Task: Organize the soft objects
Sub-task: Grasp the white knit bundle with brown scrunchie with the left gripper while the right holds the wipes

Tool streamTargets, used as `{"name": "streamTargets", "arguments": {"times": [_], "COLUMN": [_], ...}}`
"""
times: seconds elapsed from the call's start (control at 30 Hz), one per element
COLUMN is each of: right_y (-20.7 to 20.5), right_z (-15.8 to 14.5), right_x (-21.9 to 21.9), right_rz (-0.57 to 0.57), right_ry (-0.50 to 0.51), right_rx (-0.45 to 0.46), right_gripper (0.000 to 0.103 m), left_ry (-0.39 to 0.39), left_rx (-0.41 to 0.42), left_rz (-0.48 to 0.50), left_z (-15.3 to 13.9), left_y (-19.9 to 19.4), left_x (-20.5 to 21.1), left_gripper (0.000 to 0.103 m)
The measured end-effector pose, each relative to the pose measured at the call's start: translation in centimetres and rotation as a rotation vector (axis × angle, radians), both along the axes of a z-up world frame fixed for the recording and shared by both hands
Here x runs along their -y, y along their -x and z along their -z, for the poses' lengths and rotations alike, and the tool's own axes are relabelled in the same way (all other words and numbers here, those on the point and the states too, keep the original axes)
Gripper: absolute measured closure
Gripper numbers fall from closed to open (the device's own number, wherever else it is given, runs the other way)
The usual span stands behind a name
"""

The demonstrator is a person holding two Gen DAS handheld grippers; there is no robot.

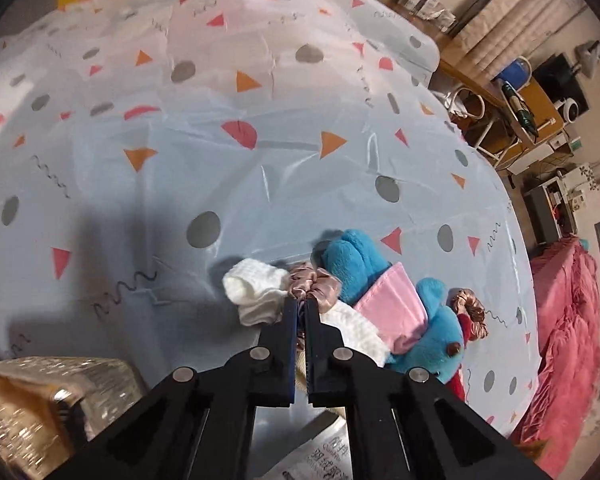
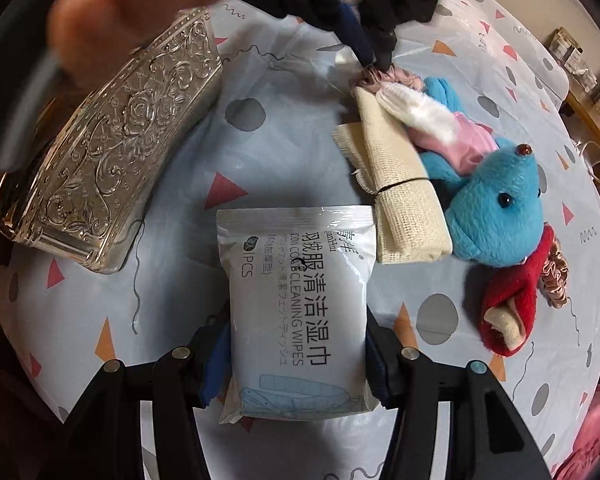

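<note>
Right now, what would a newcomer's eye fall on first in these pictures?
The blue teddy lies to the right on the patterned tablecloth, beside a cream cloth roll. The left gripper is shut on a pink scrunchie at the teddy's feet. The right gripper straddles a wipes pack; a silver box stands left.

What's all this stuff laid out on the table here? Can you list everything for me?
tablecloth: one, pale blue with triangles and dots, covering the table.
metal box: one, silver, embossed, at the left.
wipes packet: one, white-blue, between the right hand-held gripper's fingers.
cloth roll: one, cream, tied with a black band, beside the toy.
plush toy: one, blue with pink top and red scarf, at the right.
white sock: one, next to the toy.
scrunchies: two, satin pink-brown; one in the left gripper's tips, one by the scarf.
left hand-held gripper: black, shut on the scrunchie.
right hand-held gripper: black, around the packet.
hand: one, blurred, top left.
</note>
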State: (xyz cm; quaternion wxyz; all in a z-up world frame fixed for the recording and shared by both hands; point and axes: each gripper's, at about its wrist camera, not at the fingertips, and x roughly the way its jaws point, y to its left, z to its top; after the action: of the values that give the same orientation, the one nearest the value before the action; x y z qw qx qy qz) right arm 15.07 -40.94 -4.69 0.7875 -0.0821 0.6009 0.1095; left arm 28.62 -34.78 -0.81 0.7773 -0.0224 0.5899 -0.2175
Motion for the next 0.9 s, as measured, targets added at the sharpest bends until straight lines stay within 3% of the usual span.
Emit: {"name": "streamTargets", "arguments": {"times": [0.23,0.43,0.6,0.9], "right_y": [0.2,0.0,0.1,-0.3], "right_z": [-0.2,-0.1,0.0,0.4], "right_x": [0.2,0.6,0.9,0.2], "right_rz": [-0.004,-0.003,-0.001,0.009], "right_ry": [-0.005,-0.013,-0.012,-0.01], "right_rx": [0.006,0.009,0.014,0.025], "right_gripper": [0.046,0.046,0.046,0.046], "left_ry": [-0.001,-0.013,-0.006,0.029], "left_rx": [0.064,0.229,0.318,0.391], "left_rz": [0.019,0.044,0.043,-0.057], "left_z": [-2.6,-7.2,-10.2,-14.9], "left_y": [1.6,3.7,5.2,5.8], "left_x": [-0.6,-2.0,-3.7,-10.6], "left_gripper": [0.1,0.1,0.1,0.1]}}
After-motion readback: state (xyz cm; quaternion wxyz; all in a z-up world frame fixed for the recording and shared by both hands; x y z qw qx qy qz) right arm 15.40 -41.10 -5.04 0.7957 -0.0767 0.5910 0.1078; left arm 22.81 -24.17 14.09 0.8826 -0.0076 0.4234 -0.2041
